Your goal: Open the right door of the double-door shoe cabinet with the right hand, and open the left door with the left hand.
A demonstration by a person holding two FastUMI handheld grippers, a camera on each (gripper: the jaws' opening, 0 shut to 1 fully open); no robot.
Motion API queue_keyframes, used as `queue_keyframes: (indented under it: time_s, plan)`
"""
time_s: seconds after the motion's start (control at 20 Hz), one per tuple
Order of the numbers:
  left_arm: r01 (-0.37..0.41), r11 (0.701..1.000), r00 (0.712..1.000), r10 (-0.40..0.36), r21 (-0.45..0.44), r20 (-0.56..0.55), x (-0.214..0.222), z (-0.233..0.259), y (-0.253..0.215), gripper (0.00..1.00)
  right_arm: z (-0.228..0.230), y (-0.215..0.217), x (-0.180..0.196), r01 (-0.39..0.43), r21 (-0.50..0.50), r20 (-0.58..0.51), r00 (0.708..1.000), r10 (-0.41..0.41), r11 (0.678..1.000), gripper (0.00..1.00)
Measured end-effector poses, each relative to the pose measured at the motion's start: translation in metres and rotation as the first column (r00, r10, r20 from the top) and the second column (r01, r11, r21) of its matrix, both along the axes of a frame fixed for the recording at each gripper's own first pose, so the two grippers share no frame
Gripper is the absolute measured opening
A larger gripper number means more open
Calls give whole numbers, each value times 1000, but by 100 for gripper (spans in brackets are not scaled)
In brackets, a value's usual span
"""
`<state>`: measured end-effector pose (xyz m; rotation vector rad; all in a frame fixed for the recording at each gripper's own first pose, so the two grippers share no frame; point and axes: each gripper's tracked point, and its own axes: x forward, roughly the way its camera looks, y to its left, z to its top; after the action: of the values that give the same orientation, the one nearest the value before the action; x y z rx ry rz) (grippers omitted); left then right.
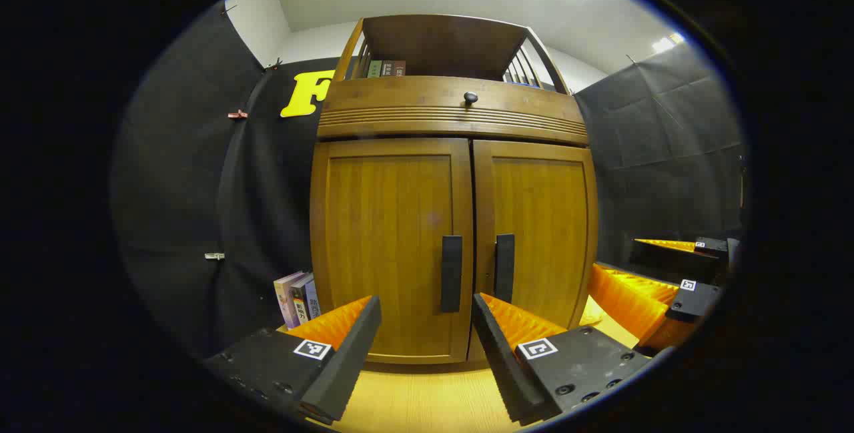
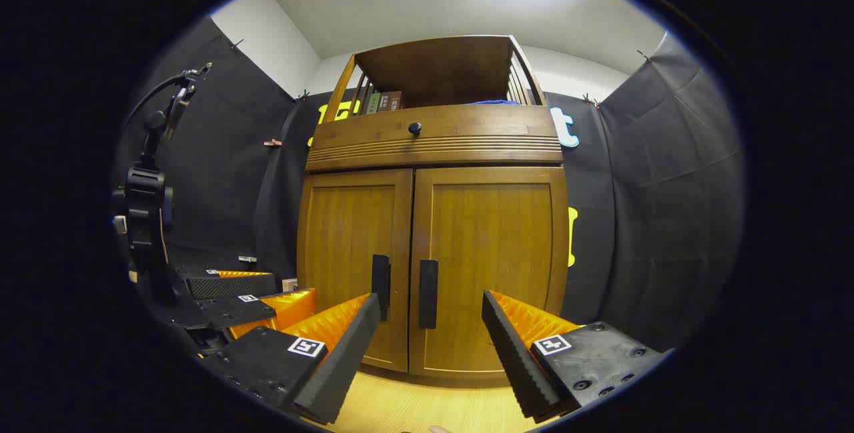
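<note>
A wooden shoe cabinet stands ahead with both doors shut. In the left gripper view its left door (image 1: 390,246) carries a dark vertical handle (image 1: 452,273), and the right door (image 1: 540,233) has its own handle (image 1: 504,267). My left gripper (image 1: 427,306) is open, a short way in front of the left handle. In the right gripper view the right door (image 2: 490,266) and its handle (image 2: 428,293) lie ahead of my open right gripper (image 2: 432,305). The left door's handle (image 2: 380,277) sits just beyond one of its fingers. Nothing is held.
A drawer with a round knob (image 1: 470,97) tops the doors, under an open shelf holding books (image 1: 385,68). More books (image 1: 297,298) stand left of the cabinet. The other gripper (image 1: 674,286) shows at the right in the left gripper view. A light wooden floor (image 2: 427,406) lies below.
</note>
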<state>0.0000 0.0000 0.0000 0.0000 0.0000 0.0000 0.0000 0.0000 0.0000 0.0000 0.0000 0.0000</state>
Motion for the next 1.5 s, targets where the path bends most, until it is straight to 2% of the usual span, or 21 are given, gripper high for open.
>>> queue_keyframes:
  time_s: [0.7, 0.75, 1.15, 1.5]
  plan:
    - [-42, 999, 999, 42, -8, 13, 2, 6, 4, 86, -3, 11, 3, -13, 1, -20, 1000, 13, 1000, 97]
    - [-37, 999, 999, 37, -9, 13, 1, 6, 3, 84, -3, 10, 3, -11, -3, -20, 1000, 11, 1000, 97]
    - [-22, 1000, 999, 21, 6, 32, 2, 8, 1, 92, -1, 8, 5, 1, 6, -14, 1000, -1, 1000, 97]
    - [-3, 1000, 999, 4, -14, 32, 2, 9, 0, 93, -3, 5, 11, 11, 12, -20, 1000, -11, 1000, 97]
